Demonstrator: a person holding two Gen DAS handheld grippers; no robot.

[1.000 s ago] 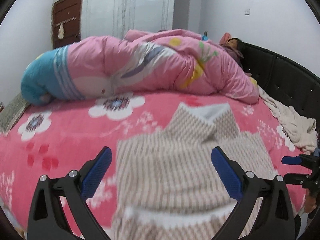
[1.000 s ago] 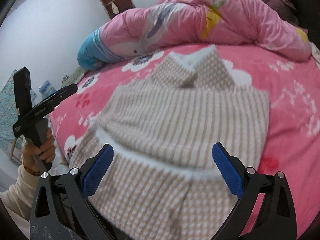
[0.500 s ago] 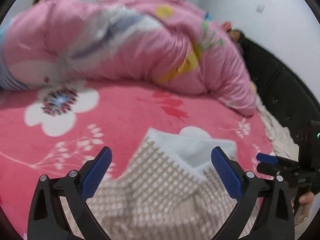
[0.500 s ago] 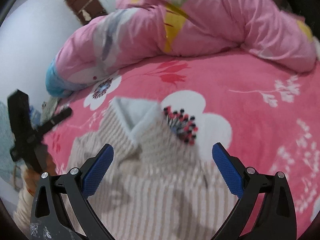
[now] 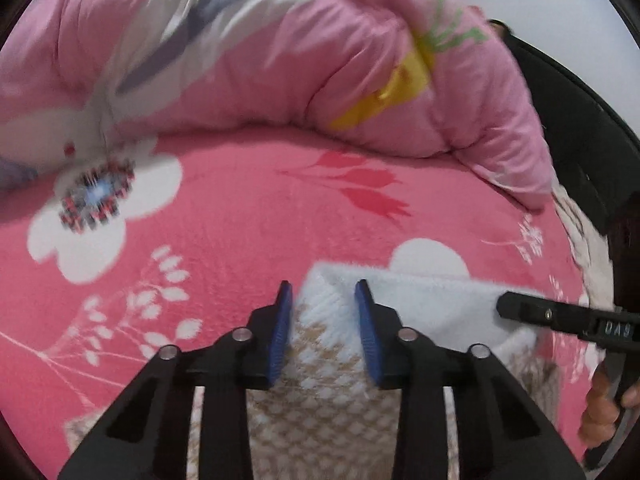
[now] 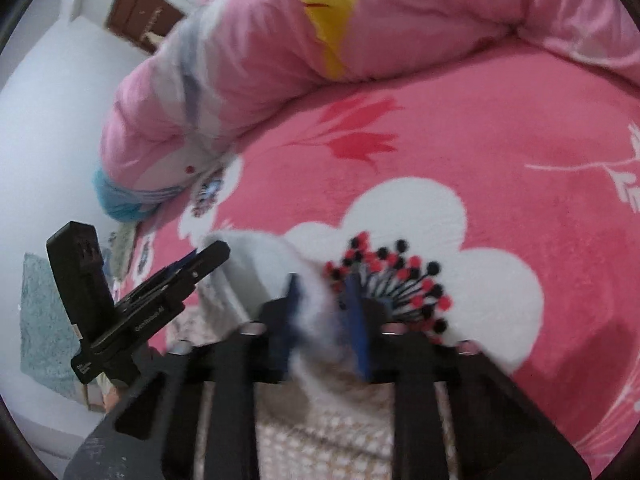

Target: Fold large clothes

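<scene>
A beige-and-white checked garment (image 5: 320, 384) with a fluffy white lining (image 5: 432, 304) lies on the pink flowered bedspread (image 5: 240, 220). My left gripper (image 5: 324, 300) sits at the garment's far left corner, its jaws closing with the fabric filling the gap between the blue pads. In the right wrist view, my right gripper (image 6: 322, 296) is closing its jaws on the white fluffy edge (image 6: 256, 264) of the same garment. The right gripper (image 5: 508, 306) rests on the lining at the right of the left wrist view. The left gripper (image 6: 216, 254) shows at the left of the right wrist view.
A bulky pink quilt (image 5: 240, 60) lies across the bed beyond the garment. A black padded headboard (image 5: 580, 140) and a cream blanket (image 5: 580, 240) are at the right. A person's hand (image 5: 600, 408) holds the right gripper. A brown door (image 6: 136, 12) is far off.
Both grippers moved forward over the garment to its far edge. Their jaws went from wide open to nearly together on the fabric.
</scene>
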